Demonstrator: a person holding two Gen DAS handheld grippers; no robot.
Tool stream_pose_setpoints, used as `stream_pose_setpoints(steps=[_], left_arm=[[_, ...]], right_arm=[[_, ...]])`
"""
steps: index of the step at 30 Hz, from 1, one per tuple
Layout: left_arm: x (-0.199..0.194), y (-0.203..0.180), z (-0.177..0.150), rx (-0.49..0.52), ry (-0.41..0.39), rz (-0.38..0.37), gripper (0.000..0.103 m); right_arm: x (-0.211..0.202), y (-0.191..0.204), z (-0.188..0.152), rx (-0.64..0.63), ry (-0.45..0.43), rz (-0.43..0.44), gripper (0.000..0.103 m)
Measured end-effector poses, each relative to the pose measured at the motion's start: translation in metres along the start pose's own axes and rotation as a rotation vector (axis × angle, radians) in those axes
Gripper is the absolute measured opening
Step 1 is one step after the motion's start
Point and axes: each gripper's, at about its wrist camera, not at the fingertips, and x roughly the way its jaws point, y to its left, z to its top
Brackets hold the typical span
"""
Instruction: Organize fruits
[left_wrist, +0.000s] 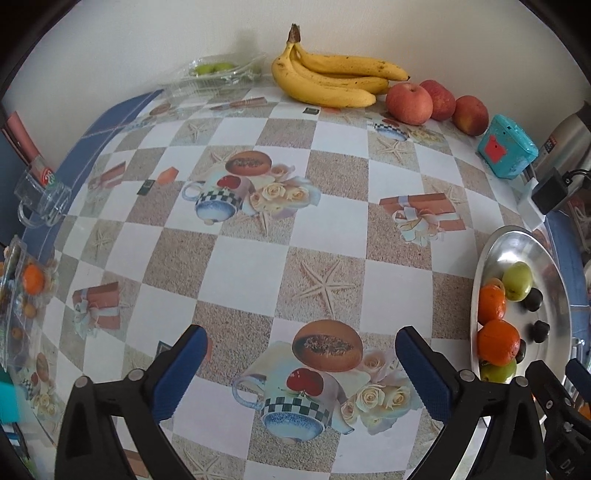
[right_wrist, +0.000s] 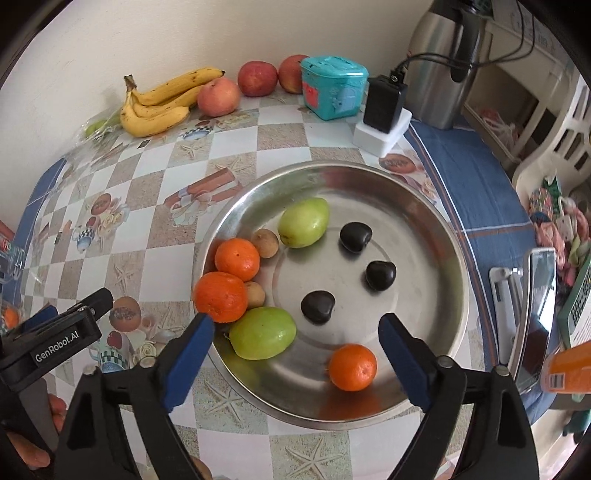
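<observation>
Steel bowl (right_wrist: 424, 206): sits on the checked tablecloth (left_wrist: 255, 243) near the table's right side, holding the gathered fruit
Oranges: three in the bowl, two touching at the left rim (right_wrist: 221, 296), one alone near the front (right_wrist: 352, 366)
Green fruits: two, one toward the back (right_wrist: 303, 222), one at the front left (right_wrist: 263, 333) touching the nearer orange
Dark fruits: three, spread apart on the bowl's floor, the nearest (right_wrist: 317, 307) between the blue pads
Small brown fruits: two (right_wrist: 265, 242) tucked beside the oranges
Right gripper (right_wrist: 295, 332): spread wide, empty, poised over the bowl's front half
Left gripper (left_wrist: 301, 350): fingers apart, holding nothing, above bare tablecloth left of the bowl
Bananas (left_wrist: 328, 79): one bunch against the back wall
Apples (left_wrist: 409, 103): three in a row just right of the bananas
Teal box (right_wrist: 333, 86): beside the apples, near a steel flask (right_wrist: 437, 62)
Clear tray (left_wrist: 218, 72): left of the bananas, green fruit inside
Glass mug (left_wrist: 42, 199): at the table's left edge
</observation>
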Motion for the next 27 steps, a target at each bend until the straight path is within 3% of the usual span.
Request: stream_pose_setpoints(steps=[4, 8, 12, 20, 27], left_arm=[[-0.004, -0.001, 0.000, 0.017, -0.039, 0.084, 0.103], [-0.012, 0.010, 0.000, -0.026, -0.084, 0.099, 0.103], [-0.018, 0.015, 0.002, -0.010, -0.102, 0.188, 0.103], [-0.026, 0.033, -0.002, -0.019, -0.106, 0.225, 0.103], [-0.039, 0.042, -0.012, -0.008, -0.096, 0.213, 0.103]], right_arm=[[-0.001, 0.001, 0.000, 0.002, -0.016, 0.006, 0.091], [-0.003, 0.003, 0.000, 0.000, -0.022, 0.014, 0.091], [-0.007, 0.004, 0.000, 0.011, -0.035, 0.039, 0.091], [-0.010, 0.006, -0.005, 0.024, -0.033, 0.051, 0.091], [-0.015, 0.010, -0.019, 0.005, -0.032, 0.042, 0.091]])
